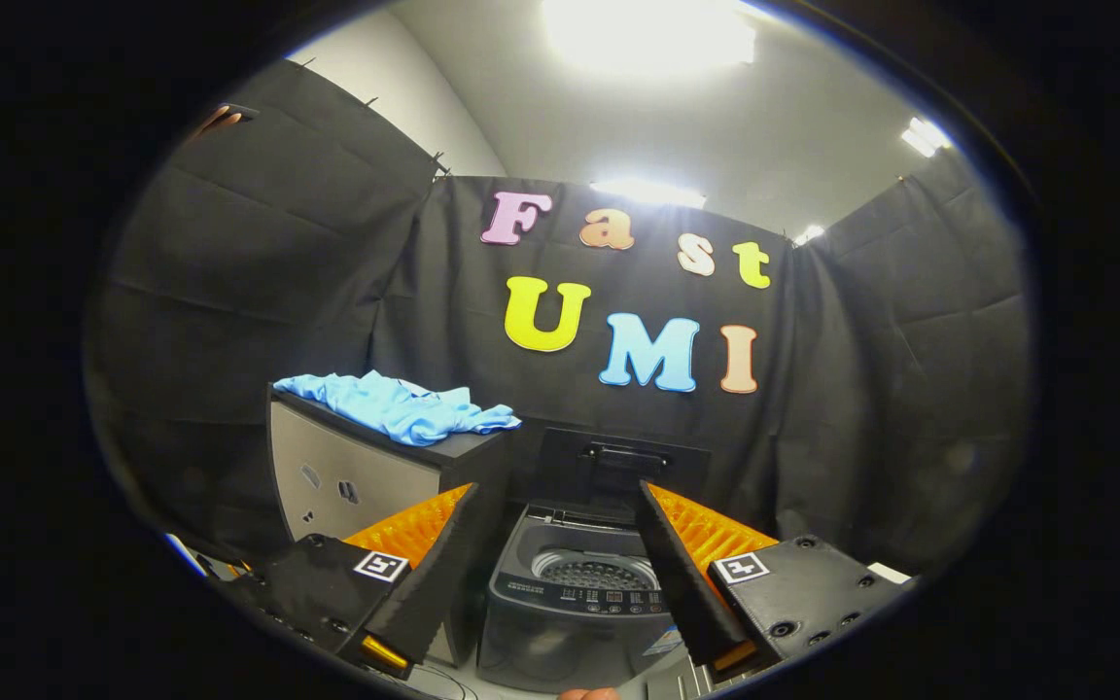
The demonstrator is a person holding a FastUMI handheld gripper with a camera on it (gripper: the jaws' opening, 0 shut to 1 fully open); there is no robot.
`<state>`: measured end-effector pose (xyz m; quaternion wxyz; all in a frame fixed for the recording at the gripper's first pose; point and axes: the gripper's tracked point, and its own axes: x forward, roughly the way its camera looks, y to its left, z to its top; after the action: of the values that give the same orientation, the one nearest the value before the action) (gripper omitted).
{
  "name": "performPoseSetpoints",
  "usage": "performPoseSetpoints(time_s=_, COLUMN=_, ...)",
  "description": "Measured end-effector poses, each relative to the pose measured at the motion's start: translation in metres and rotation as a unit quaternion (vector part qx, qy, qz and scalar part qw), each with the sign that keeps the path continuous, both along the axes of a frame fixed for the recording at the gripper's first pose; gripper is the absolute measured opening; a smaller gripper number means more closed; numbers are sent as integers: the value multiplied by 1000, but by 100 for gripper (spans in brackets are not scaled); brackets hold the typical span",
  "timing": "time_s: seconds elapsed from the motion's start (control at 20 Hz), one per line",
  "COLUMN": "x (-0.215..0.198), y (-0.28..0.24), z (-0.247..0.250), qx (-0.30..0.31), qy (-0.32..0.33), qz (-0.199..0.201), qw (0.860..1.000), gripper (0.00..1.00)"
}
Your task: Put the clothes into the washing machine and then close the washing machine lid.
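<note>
step: reaching for clothes, none loaded | my gripper (555, 496) spread wide, holding nothing | crumpled light-blue cloth garment (395, 405) lies atop grey cabinet (346, 476) | dark top-loading washing machine (575, 588) ahead, lid (618, 462) up | next: swing left, pinch garment

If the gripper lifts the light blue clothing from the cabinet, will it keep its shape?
Probably not. The blue clothing lies crumpled in soft folds on the cabinet, so it should sag and drape. It looks thin, likely light. The open gripper is apart from it, before the open washing machine.
</note>
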<state>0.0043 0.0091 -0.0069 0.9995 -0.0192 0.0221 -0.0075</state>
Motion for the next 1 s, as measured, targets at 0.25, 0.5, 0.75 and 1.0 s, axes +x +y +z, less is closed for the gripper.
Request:
performPoseSetpoints(time_s=0.25, x=14, y=6, z=21, qx=-12, qy=-2, qz=-4, qw=1000, gripper=98)
performPoseSetpoints(time_s=0.5, x=45, y=0, z=52, qx=-36, qy=6, qz=4, qw=999, gripper=98)
performPoseSetpoints(time_s=0.75, x=78, y=-23, z=87, qx=9, qy=15, qz=-16, qw=1000, gripper=98)
performPoseSetpoints(time_s=1.0, x=119, y=-25, z=94, qx=21, qy=39, qz=3, qw=999, gripper=98)
